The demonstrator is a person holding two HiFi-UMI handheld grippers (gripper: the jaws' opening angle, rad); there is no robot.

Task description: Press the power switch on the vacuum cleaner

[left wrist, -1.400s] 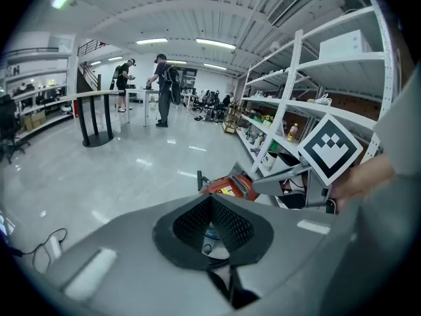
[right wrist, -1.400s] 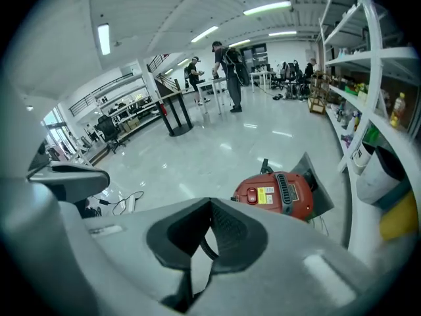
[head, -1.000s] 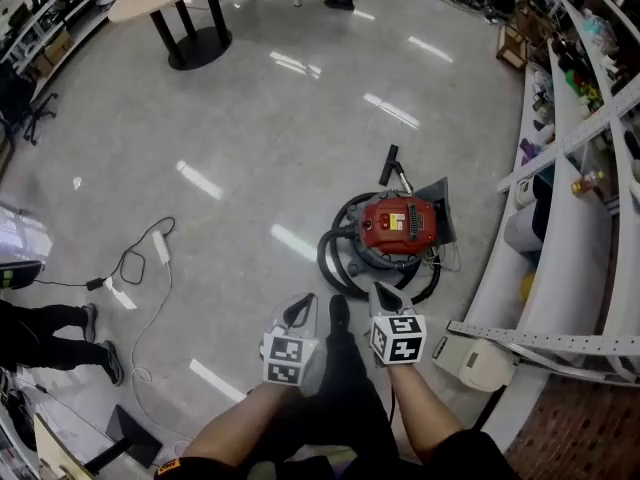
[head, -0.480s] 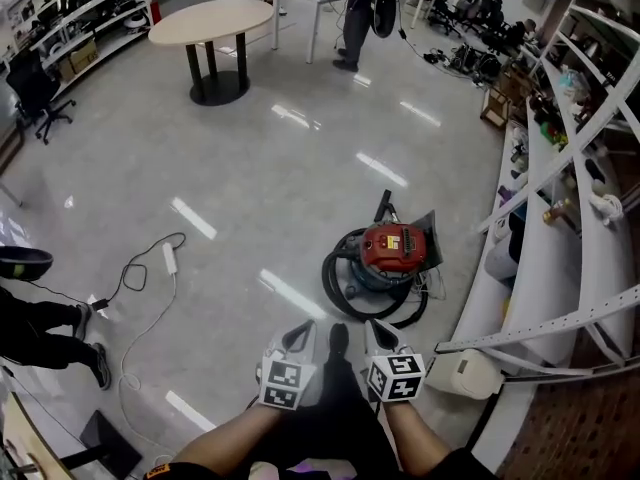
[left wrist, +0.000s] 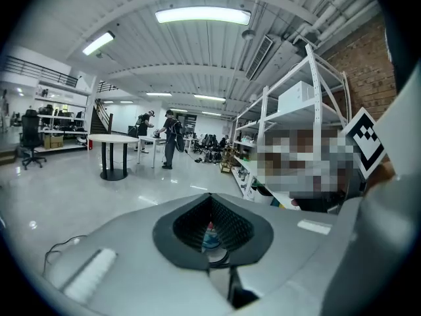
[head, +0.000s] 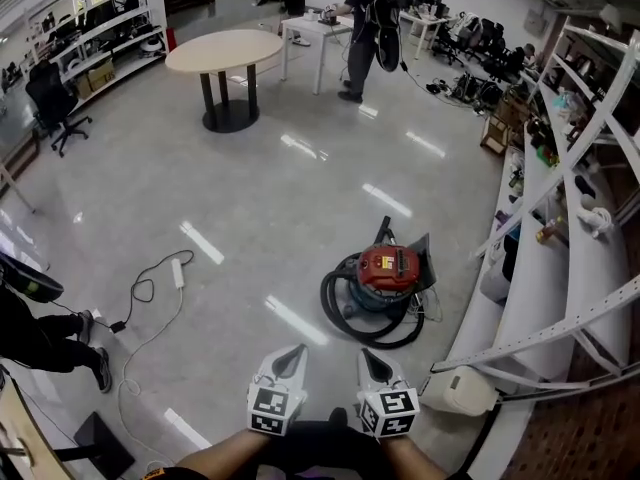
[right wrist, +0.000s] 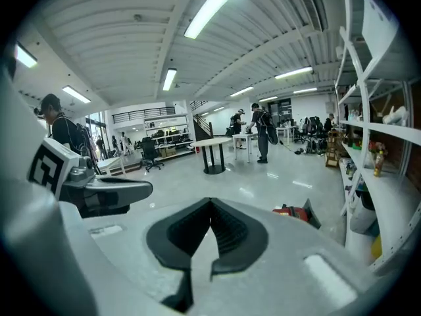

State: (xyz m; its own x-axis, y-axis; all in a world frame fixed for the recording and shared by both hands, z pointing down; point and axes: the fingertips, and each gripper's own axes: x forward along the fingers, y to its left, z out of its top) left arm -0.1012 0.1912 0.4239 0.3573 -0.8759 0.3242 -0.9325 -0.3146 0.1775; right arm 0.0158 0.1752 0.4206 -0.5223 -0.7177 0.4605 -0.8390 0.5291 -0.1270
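Both grippers sit lower in the head view than a second ago, and more of the big room shows past them. The red and grey vacuum cleaner (head: 388, 268) has not moved on the shiny grey floor (head: 250, 198), but it now looks farther from the grippers.

The left gripper (head: 293, 351) and the right gripper (head: 368, 355) are side by side, near each other, and both point forward. The vacuum cleaner stands ahead of them and a bit to the right, well apart from both. A thick black hose (head: 338, 316) curls round it. Its switch is too small to see.

In the left gripper view, the left gripper (left wrist: 210, 197) has its tips pressed together and holds nothing. In the right gripper view, the right gripper (right wrist: 210, 203) has its tips together too, with nothing between them. The vacuum cleaner (right wrist: 295, 212) shows low on the floor to the right of those jaws.

Long white shelves (head: 540, 288) run along the right side, just beside the vacuum cleaner. A round tan table on a black foot (head: 225, 48) stands far off. A person with a dark backpack (head: 365, 23) stands by a white table. A thin cable (head: 150, 288) lies on the floor to the left.
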